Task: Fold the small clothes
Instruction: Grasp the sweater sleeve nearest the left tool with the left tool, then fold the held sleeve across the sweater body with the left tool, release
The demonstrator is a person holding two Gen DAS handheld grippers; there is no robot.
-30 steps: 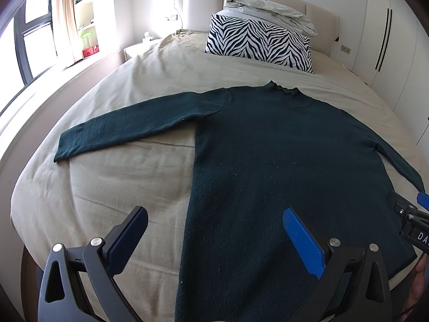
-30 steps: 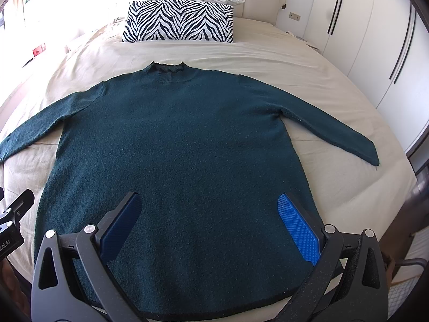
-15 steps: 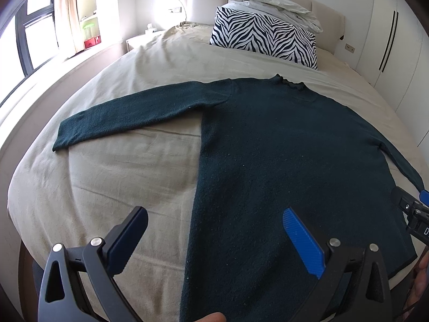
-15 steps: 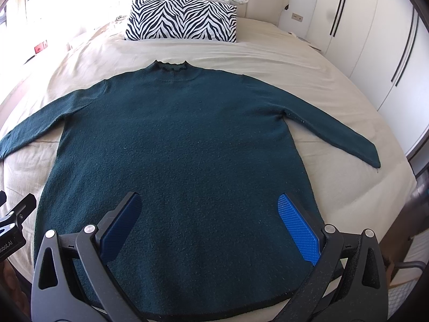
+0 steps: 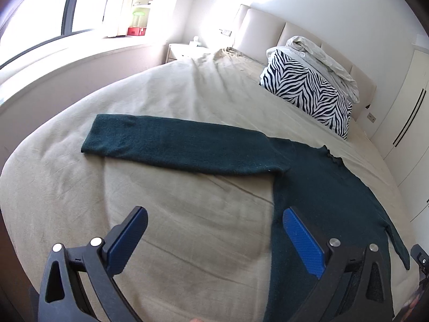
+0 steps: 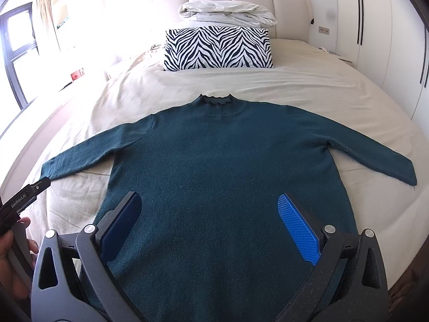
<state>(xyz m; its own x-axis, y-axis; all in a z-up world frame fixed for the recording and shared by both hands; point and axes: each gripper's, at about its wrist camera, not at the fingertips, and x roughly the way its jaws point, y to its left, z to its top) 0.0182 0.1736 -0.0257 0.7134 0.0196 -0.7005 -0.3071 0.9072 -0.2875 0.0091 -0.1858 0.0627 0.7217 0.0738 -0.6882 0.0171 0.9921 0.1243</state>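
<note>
sweater is lying flat on the bed, collar away. left gripper, gaping wide and empty, is facing the left sleeve stretching crosswise ahead; right gripper, equally wide, is hovering over the hem.

Teal sweater flat on bed, right tool spread above hem

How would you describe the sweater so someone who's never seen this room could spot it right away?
Start at the big beige bed with the zebra-striped pillow by its headboard. Nearer the foot lies the sweater, flat, both sleeves spread wide. It is the only dark teal thing there, with a small ruffled collar.
</note>
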